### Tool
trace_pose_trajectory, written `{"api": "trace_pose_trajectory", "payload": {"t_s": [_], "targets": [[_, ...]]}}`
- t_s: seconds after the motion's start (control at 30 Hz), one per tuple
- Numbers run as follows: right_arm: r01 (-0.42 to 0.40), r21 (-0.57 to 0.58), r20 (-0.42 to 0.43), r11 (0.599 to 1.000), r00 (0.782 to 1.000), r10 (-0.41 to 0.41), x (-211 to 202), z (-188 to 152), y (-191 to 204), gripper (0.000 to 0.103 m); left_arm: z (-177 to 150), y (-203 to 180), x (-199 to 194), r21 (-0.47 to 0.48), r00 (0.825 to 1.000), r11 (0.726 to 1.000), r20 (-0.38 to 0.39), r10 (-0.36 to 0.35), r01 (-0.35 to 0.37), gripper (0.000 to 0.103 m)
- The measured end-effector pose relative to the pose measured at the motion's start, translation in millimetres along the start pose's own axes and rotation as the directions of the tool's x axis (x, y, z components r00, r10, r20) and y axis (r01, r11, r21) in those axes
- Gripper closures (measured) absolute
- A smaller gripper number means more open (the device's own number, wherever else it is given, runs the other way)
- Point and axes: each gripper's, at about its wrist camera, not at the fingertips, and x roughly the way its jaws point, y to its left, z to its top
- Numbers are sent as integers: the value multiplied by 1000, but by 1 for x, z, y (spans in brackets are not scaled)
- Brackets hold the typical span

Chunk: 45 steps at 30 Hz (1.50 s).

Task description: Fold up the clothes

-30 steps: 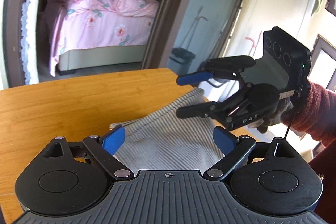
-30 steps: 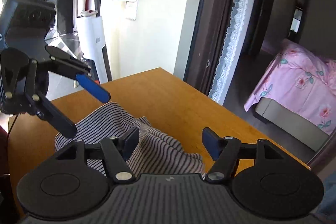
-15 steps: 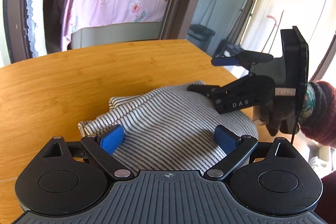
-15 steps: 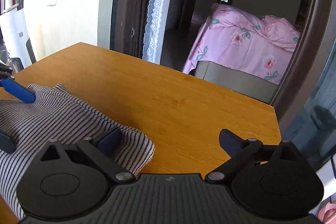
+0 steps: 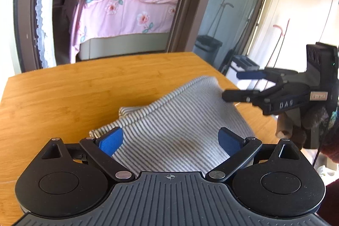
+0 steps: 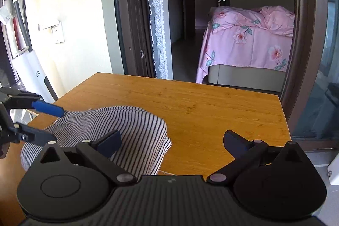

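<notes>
A folded grey-and-white striped garment (image 5: 180, 120) lies on the wooden table (image 5: 63, 99); it also shows in the right wrist view (image 6: 118, 126). My left gripper (image 5: 169, 140) is open and hovers just over its near edge; it appears at the garment's left side in the right wrist view (image 6: 47, 123). My right gripper (image 6: 171, 143) is open with its left finger over the garment's right end; from the left wrist view it (image 5: 239, 85) sits open at the garment's far right corner.
The table's far edge (image 6: 190, 83) faces a doorway to a bedroom with a pink floral bed (image 6: 247, 39). A lace curtain (image 6: 157, 24) hangs at the door frame. A dustbin (image 5: 208, 46) and white bins (image 5: 243, 66) stand on the floor beyond the right edge.
Both grippers have lifted and drawn back slightly from the garment. The right gripper has swung further right, off the cloth's corner. The garment stays folded on the table.
</notes>
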Motion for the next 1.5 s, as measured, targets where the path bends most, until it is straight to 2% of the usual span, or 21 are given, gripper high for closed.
{"api": "trace_pose_trajectory", "payload": {"t_s": [0.1, 0.17, 0.27, 0.4, 0.47, 0.5, 0.6, 0.87, 1.03, 1.17, 1.23, 1.37, 1.43, 1.5], "targets": [[-54, 45, -8, 998, 998, 54, -5, -4, 6, 0, 12, -7, -7, 29, 997, 998, 48, -65, 64, 4], [-95, 98, -12, 991, 995, 97, -7, -4, 10, 0, 17, -12, -1, 55, 995, 994, 43, -94, 92, 4], [-57, 155, -32, 986, 998, 63, -2, 0, 13, 0, 18, -10, 24, 56, 997, 995, -20, -78, 79, 2], [16, 183, -83, 983, 997, -1, 13, 3, 14, 0, 12, 7, 49, 10, 997, 1000, -82, -7, 8, 4], [79, 94, -189, 992, 980, -60, 38, -1, 22, 0, 11, 12, 51, -10, 996, 1000, -90, -7, 6, 4], [82, 81, -197, 993, 978, -64, 44, -4, 23, 0, 11, 12, 52, -12, 995, 1000, -96, -1, 0, 4], [69, 104, -194, 992, 980, -48, 52, -9, 22, 0, 7, 16, 56, -2, 993, 1000, -117, 24, -25, 4], [44, 154, -155, 987, 988, -20, 48, -21, 14, 0, 3, 22, 60, -27, 994, 1000, -111, 11, -14, 2], [-8, 219, -155, 976, 987, 43, 43, -18, 2, 0, 1, 24, 61, -34, 994, 999, -107, 1, -5, 1], [32, 274, -39, 961, 999, -22, 20, 2, -10, 0, 1, 26, 61, -44, 994, 999, -105, -6, 2, 1], [115, 250, -79, 961, 992, -98, 27, 8, -13, 0, 1, 28, 62, -49, 995, 999, -104, -10, 5, 0], [210, 155, -167, 965, 969, -184, 62, -9, -8, 0, 0, 28, 64, -58, 995, 998, -102, -10, 4, 0], [226, 166, -155, 960, 967, -201, 67, -13, -7, 0, 0, 28, 65, -63, 995, 998, -100, -5, -1, 0], [208, 206, -165, 956, 971, -175, 66, -14, -12, 0, 0, 27, 67, -61, 995, 998, -99, -2, -4, 0]]}}
